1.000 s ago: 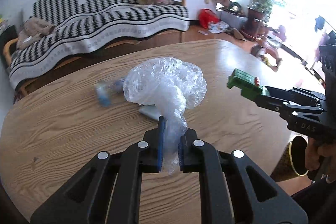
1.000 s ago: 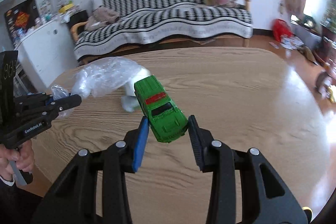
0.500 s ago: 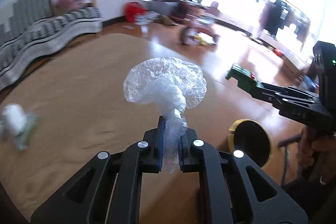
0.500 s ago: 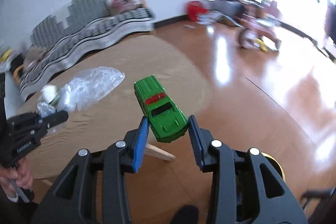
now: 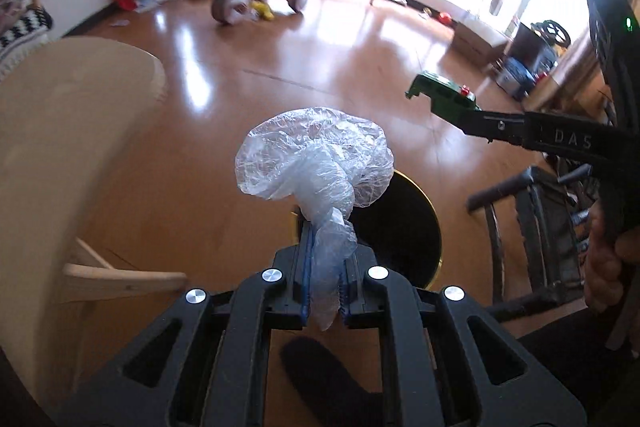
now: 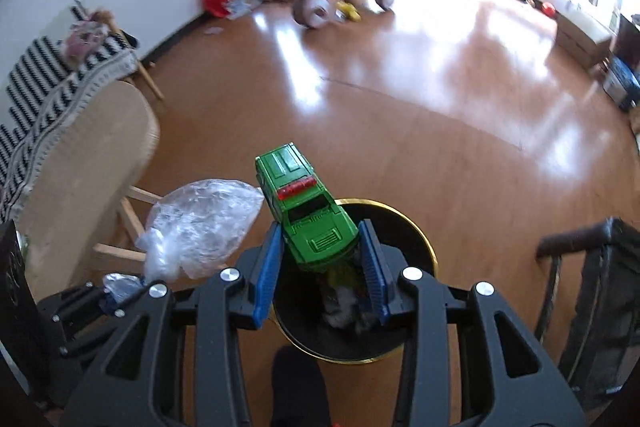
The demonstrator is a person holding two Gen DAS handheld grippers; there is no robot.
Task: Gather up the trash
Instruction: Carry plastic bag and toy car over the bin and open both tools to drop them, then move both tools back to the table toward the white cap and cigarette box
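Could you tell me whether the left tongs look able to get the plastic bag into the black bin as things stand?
Probably yes. The left tongs, shut on the plastic bag, hang above the open-topped black bin, and nothing shows between them.

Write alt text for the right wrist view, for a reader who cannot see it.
The right gripper holds a green toy car with a red roof light bar above a round black trash bin with a gold rim on the glossy wooden floor. Left of it, the left gripper holds a crumpled clear plastic bag.
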